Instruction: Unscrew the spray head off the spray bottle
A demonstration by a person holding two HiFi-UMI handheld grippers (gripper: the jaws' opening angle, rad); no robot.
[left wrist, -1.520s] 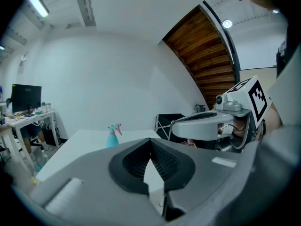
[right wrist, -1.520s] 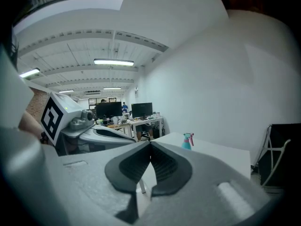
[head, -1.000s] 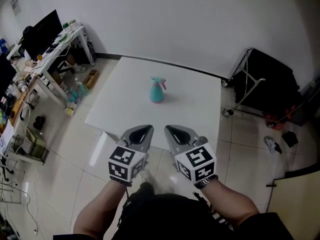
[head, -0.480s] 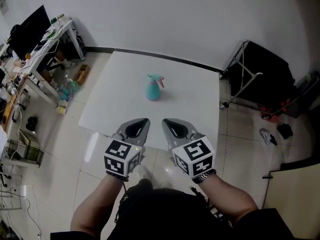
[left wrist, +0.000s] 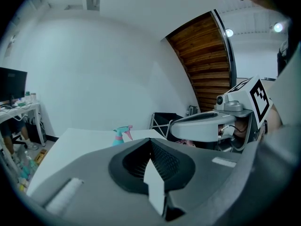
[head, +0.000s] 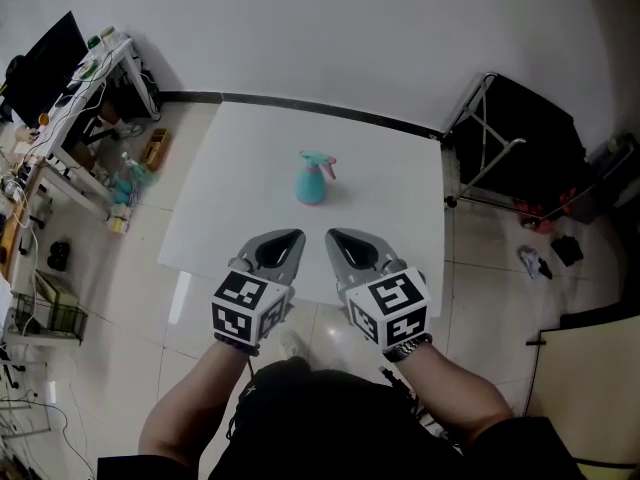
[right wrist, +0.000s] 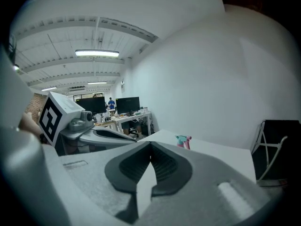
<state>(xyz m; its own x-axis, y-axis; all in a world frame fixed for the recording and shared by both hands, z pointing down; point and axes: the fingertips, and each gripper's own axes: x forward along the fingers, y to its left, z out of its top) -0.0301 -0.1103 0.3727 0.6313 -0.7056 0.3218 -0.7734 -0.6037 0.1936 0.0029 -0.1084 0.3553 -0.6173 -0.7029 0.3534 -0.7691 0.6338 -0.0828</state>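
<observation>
A teal spray bottle (head: 312, 181) with a teal-and-pink spray head (head: 320, 160) stands upright near the middle of the white table (head: 230, 208). The bottle (left wrist: 121, 136) shows small and far beyond the jaws in the left gripper view, and the same bottle (right wrist: 183, 141) sits far ahead in the right gripper view. My left gripper (head: 285, 240) and right gripper (head: 340, 240) hover side by side at the table's near edge, well short of the bottle. Both are shut with nothing between the jaws.
A black folding stand (head: 515, 153) sits on the floor right of the table. A cluttered desk with a monitor (head: 40, 68) stands at the far left, with bottles and boxes on the floor beside it. Small items (head: 548, 256) lie on the tiles at the right.
The head view has shifted a little; the bottle and table sit slightly differently in frame. Both grippers stay shut and side by side at the near edge.
</observation>
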